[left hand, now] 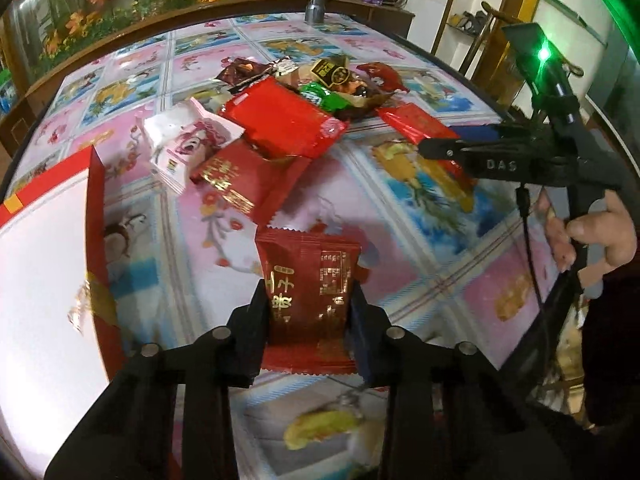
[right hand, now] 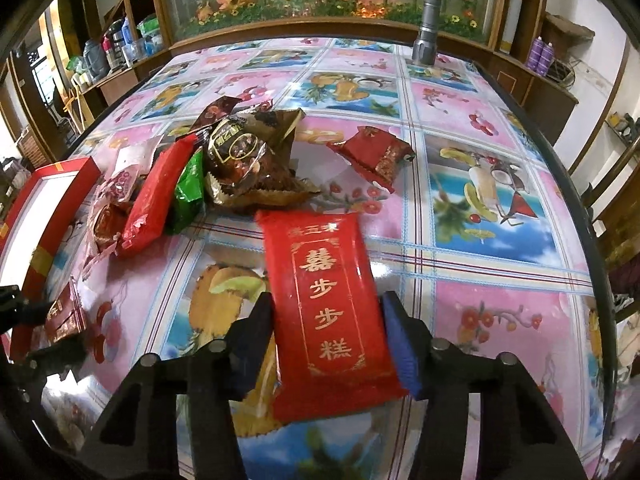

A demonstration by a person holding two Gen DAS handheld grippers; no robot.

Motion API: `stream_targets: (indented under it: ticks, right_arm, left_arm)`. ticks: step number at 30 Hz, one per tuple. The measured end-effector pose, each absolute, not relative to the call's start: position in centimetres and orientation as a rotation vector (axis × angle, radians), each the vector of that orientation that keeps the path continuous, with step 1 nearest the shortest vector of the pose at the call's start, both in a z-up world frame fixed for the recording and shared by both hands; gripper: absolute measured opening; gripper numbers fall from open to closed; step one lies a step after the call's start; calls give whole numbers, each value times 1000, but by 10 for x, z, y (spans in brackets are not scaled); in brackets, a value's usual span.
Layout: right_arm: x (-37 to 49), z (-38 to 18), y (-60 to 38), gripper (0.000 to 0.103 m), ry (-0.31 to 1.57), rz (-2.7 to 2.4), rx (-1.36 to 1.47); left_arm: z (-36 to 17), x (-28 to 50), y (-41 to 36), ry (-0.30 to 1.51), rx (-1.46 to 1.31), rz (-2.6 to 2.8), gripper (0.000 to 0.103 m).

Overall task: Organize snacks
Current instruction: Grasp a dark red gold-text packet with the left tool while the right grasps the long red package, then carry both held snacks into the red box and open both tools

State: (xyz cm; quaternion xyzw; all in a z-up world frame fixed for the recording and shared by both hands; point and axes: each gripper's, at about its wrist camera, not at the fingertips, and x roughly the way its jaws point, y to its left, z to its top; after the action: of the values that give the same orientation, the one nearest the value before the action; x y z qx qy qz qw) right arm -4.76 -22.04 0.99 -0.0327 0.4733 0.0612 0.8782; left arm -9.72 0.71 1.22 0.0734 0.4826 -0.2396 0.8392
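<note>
Both grippers grasp snacks: left gripper (left hand: 308, 304) is clenched on a dark red packet (left hand: 306, 280), just beside the red box (left hand: 98, 216). Right gripper (right hand: 326, 320) clasps a bright red cake packet (right hand: 328, 304) between its pads. Beyond them, the snack pile (right hand: 240, 160) lies on the patterned tablecloth (right hand: 480, 240), well short of a grey flashlight (right hand: 426, 32).

You have a dark red crinkle-edged foil snack packet with gold lettering (left hand: 308, 300) at lower centre of the left wrist view, lengthwise between the jaws. A bright red flat packet with gold characters (right hand: 332, 312) fills your right view's lower centre. The heap of mixed foil snack packets (right hand: 224, 168) lies upper left, beside the red-rimmed, white-lined cardboard box (right hand: 52, 216).
</note>
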Motion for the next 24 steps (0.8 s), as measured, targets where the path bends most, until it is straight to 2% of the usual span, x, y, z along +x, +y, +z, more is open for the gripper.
stream_targets:
  ticks: [5, 16, 24]
  right_arm:
    - [-56, 12, -227, 52, 986, 141, -15]
    - [-69, 11, -244, 51, 1021, 398, 364]
    - [-67, 11, -221, 50, 1038, 540, 471]
  left_arm:
    - [12, -104, 8, 1019, 132, -513, 33]
    - [15, -111, 20, 1019, 64, -525, 32]
    - [27, -115, 36, 988, 25, -498, 32]
